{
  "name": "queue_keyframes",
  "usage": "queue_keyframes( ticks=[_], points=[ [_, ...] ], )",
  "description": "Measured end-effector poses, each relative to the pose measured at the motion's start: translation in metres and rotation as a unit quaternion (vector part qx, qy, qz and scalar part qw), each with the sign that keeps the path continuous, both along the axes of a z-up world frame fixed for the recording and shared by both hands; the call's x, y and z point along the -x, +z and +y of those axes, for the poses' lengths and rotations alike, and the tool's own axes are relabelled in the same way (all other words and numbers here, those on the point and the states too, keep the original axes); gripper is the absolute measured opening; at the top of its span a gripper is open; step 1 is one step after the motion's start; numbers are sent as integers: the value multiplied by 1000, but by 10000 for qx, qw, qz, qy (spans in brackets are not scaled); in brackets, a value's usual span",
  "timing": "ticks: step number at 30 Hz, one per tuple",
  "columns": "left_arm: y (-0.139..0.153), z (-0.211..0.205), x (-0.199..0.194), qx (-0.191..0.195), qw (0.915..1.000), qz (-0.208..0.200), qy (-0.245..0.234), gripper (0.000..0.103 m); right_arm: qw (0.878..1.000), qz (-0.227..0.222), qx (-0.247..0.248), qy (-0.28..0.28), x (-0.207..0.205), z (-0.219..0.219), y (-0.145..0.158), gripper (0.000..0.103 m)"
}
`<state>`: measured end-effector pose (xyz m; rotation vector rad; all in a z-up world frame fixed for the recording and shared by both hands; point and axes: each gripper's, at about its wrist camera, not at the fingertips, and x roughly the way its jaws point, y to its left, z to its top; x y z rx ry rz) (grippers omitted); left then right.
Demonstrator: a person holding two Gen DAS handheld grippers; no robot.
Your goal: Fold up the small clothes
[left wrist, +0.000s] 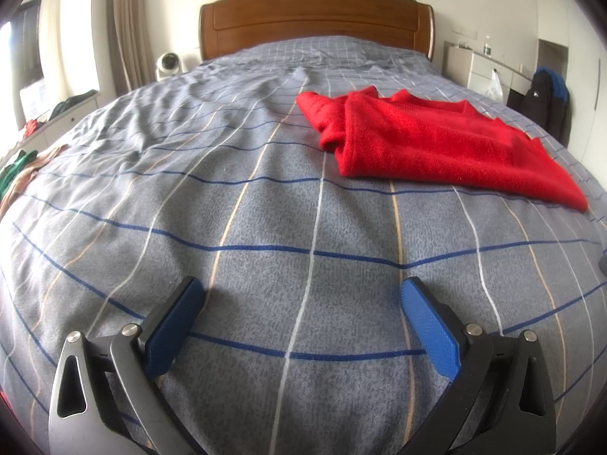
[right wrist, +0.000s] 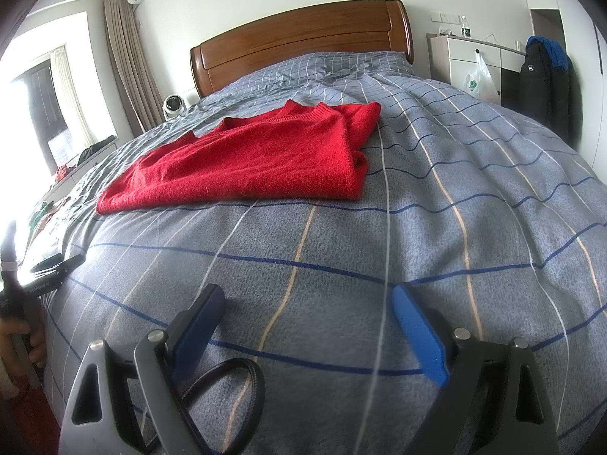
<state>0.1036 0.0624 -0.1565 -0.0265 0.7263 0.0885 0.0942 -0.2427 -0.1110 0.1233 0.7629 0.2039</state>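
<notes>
A red knit sweater [left wrist: 436, 144] lies folded on the grey checked bedspread [left wrist: 265, 227], to the upper right in the left wrist view. In the right wrist view the sweater [right wrist: 250, 159] lies ahead and to the left, neckline toward the headboard. My left gripper [left wrist: 301, 292] is open and empty, low over bare bedspread, well short of the sweater. My right gripper [right wrist: 307, 299] is open and empty too, over the bedspread [right wrist: 455, 208] in front of the sweater. The left gripper's body [right wrist: 45, 276] shows at the right wrist view's left edge.
A wooden headboard [left wrist: 315, 19] stands at the far end. A small white fan [left wrist: 167, 62] sits left of it. A white dresser [right wrist: 474, 64] and a dark jacket [right wrist: 542, 79] stand at the right. Loose clothes [left wrist: 19, 170] lie at the bed's left edge. A black cable [right wrist: 227, 383] loops by the right gripper.
</notes>
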Motion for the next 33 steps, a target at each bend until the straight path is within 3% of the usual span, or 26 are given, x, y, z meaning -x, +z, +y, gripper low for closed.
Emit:
queue_keyframes(
  ticks=[12,16,20,21,23,27,29,31,33],
  points=[
    [0,0,0,1,10000,11,6,103,10000,-1,-5,-6,0,0,0,89],
    [16,-3,2,-135,9990,425,-4,102,10000,56,21,-17,-1,1,0,90],
    [47,5,18,9,9977,620,-281,102,9967,686,409,115,-16,10,12,90],
    [55,10,25,61,9982,506,-311,102,9955,842,329,270,-24,8,22,89],
    [62,18,37,88,9990,338,-278,102,9967,742,-77,334,-37,-3,39,89],
    [50,35,51,132,9997,110,186,102,9949,687,-698,-258,-99,-39,66,89],
    [42,43,48,217,9991,215,305,102,9875,975,-1120,-535,-136,-56,60,86],
    [41,48,44,246,9988,205,364,102,9760,1411,-1451,-799,-170,-66,41,65],
    [38,51,41,223,9986,137,449,102,9691,1604,-1615,-946,-193,-63,25,64]
  ],
)
